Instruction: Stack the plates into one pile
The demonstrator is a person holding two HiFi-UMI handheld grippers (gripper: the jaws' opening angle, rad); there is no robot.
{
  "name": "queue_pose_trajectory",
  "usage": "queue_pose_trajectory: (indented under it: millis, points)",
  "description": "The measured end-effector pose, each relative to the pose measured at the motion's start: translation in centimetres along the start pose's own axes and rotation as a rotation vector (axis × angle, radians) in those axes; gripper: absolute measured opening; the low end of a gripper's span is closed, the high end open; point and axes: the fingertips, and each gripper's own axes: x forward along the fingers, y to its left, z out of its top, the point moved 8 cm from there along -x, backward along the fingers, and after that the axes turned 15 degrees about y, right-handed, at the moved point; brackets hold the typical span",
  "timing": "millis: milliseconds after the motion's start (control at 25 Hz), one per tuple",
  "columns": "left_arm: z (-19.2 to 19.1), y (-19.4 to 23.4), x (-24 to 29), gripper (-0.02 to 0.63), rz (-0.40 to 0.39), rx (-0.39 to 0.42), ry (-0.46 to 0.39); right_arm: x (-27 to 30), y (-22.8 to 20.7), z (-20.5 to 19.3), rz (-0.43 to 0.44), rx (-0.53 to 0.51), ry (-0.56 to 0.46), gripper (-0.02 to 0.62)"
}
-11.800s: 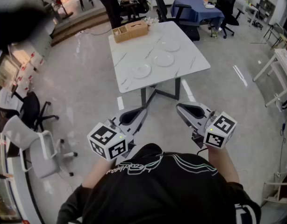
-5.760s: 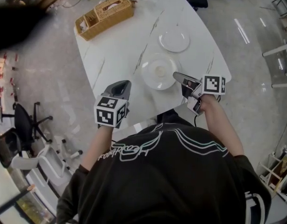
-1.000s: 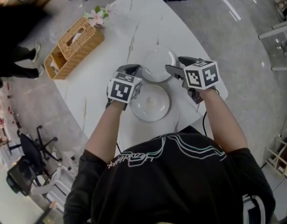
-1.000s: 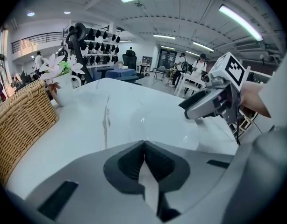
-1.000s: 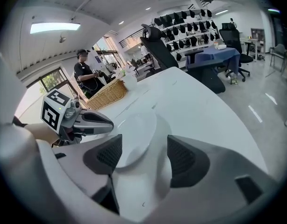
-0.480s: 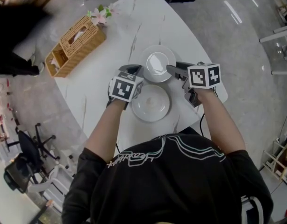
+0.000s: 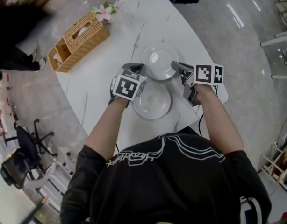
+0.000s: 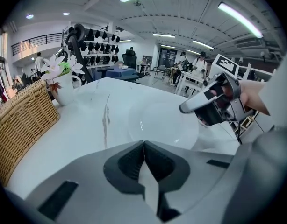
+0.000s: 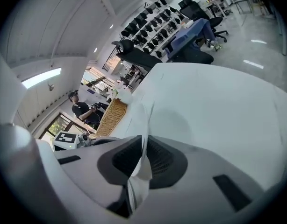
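Two white plates lie on the white marble table [image 7: 99, 90]. The far plate [image 7: 160, 59] sits between my two grippers, and the near plate [image 7: 153, 101] lies just in front of it. My left gripper [image 7: 138, 69] is shut on the far plate's left rim, and the plate [image 8: 164, 125] spreads out ahead of its jaws [image 8: 143, 146]. My right gripper [image 7: 175, 65] is at the plate's right rim, jaws closing. The thin rim [image 9: 139, 120] stands edge-on between its pads [image 9: 142, 141].
A wicker basket [image 7: 78, 40] and a small vase of flowers [image 7: 105, 10] stand at the table's far left. The table's right edge [image 7: 213, 78] runs close beside my right hand. Office chairs [image 7: 26, 143] stand on the floor to the left.
My right gripper has rolled and its jaws have come together on the far plate's right rim. The left gripper has kept still on the left rim.
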Motion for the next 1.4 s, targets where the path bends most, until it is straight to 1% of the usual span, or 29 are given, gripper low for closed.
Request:
queue_pose_trajectory:
  millis: [120,200,400,560,720,880,1000,1080,1200,1400]
  points:
    - [-0.6,0.1,-1.0,0.025,-0.003,-0.008,-0.010,-0.2,0.4,-0.1,0.019,0.023,-0.027,0.046]
    - [-1.1,0.1,-2.1,0.025,0.009,-0.010,-0.025,-0.3,0.7,-0.2,0.034,0.034,-0.048,0.039]
    - [-3.4,-0.6,-4.9,0.025,0.019,-0.007,-0.055,-0.7,1.2,-0.9,0.048,0.073,-0.089,0.037]
    - [-5.8,-1.2,-7.2,0.025,0.022,-0.037,-0.086,-1.4,1.7,-1.8,0.091,0.133,-0.144,0.035]
    - [-8.5,-2.2,-9.5,0.025,0.025,-0.069,-0.122,-2.6,3.4,-2.7,0.127,0.137,-0.190,0.035]
    - [-11.2,-3.3,-12.0,0.025,0.019,-0.103,-0.166,-4.0,5.5,-4.4,0.151,0.122,-0.225,0.035]
    - [-12.7,-4.2,-13.9,0.025,0.020,-0.123,-0.204,-4.9,6.9,-6.1,0.147,0.115,-0.233,0.035]
    - [-13.6,-4.9,-15.1,0.025,0.017,-0.127,-0.227,-5.4,7.9,-7.4,0.149,0.111,-0.237,0.035]
    - [-14.9,-5.6,-16.7,0.025,0.026,-0.119,-0.247,-5.7,9.2,-9.0,0.180,0.105,-0.256,0.035]
    - [-17.6,-7.4,-17.8,0.024,0.015,-0.131,-0.270,-5.9,10.1,-12.3,0.200,0.112,-0.257,0.035]
